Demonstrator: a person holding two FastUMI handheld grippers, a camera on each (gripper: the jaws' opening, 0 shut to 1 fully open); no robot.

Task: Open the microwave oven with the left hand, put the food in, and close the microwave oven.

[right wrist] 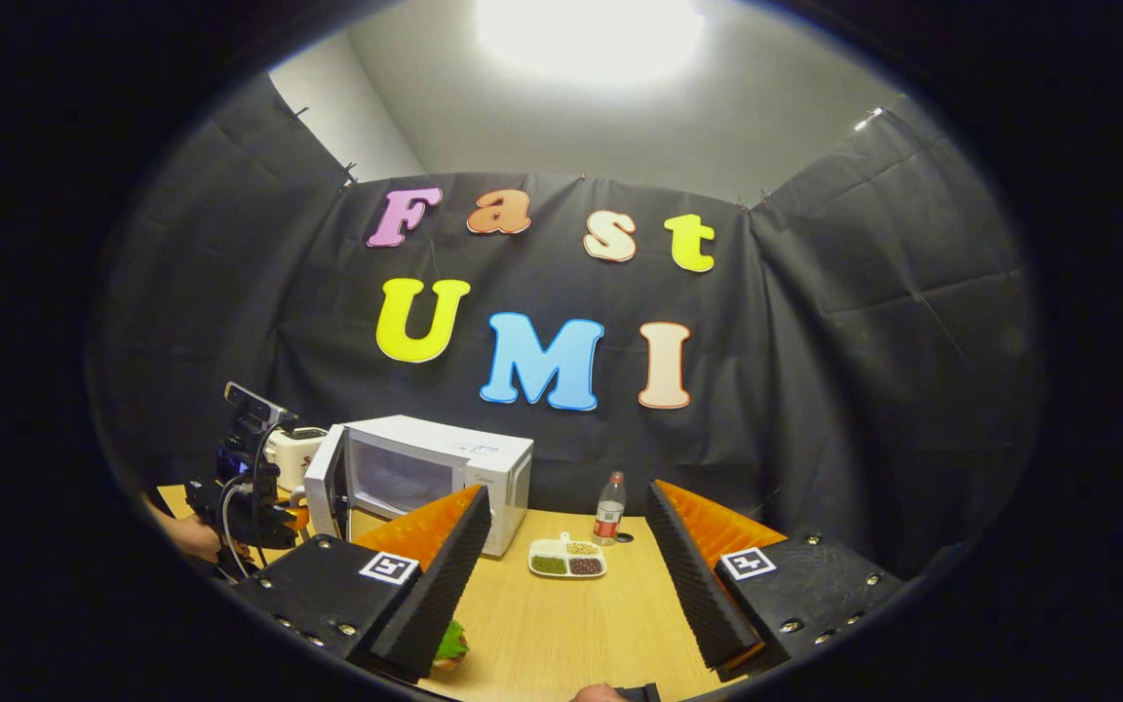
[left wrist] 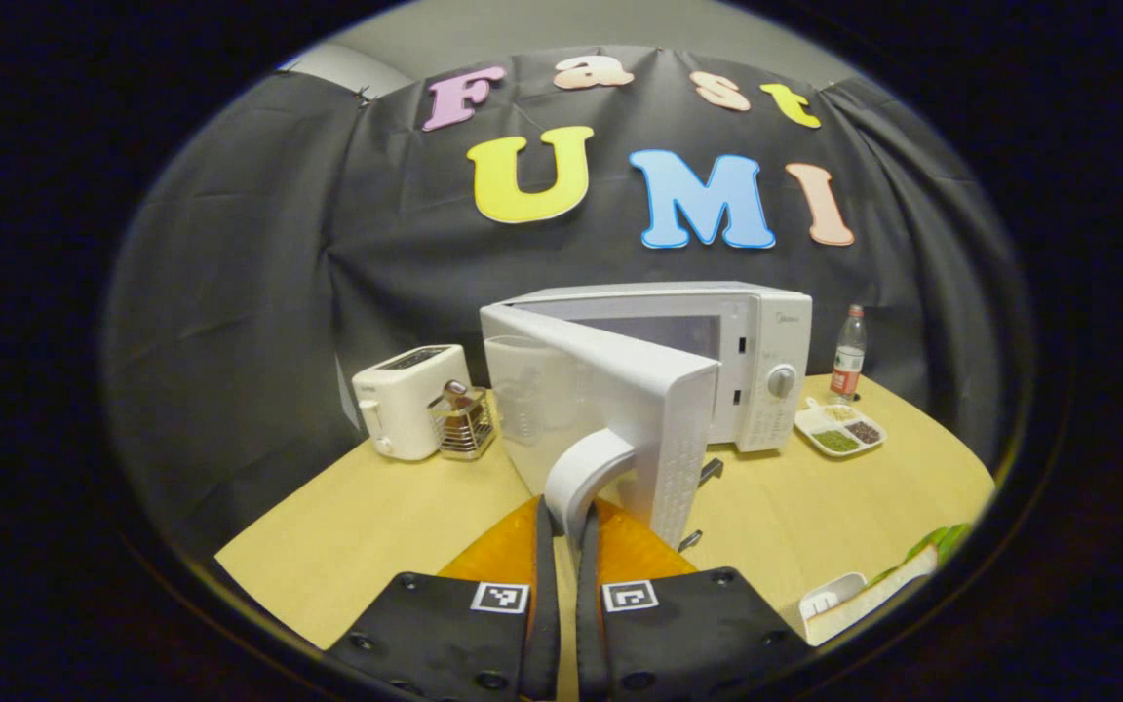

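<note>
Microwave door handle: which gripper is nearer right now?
Left. The left gripper is closed on the door handle of the microwave, door partly open. The right gripper hangs open and apart from it, back over the table, facing the divided dish.

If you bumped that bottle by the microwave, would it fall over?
Probably, yes. The bottle is tall and thin and stands upright on a small base, so a knock near its cap would likely tip it. It looks round, so once down it might roll along the table. It looks like plastic, so it would hardly break. How full it is I cannot tell.
</note>
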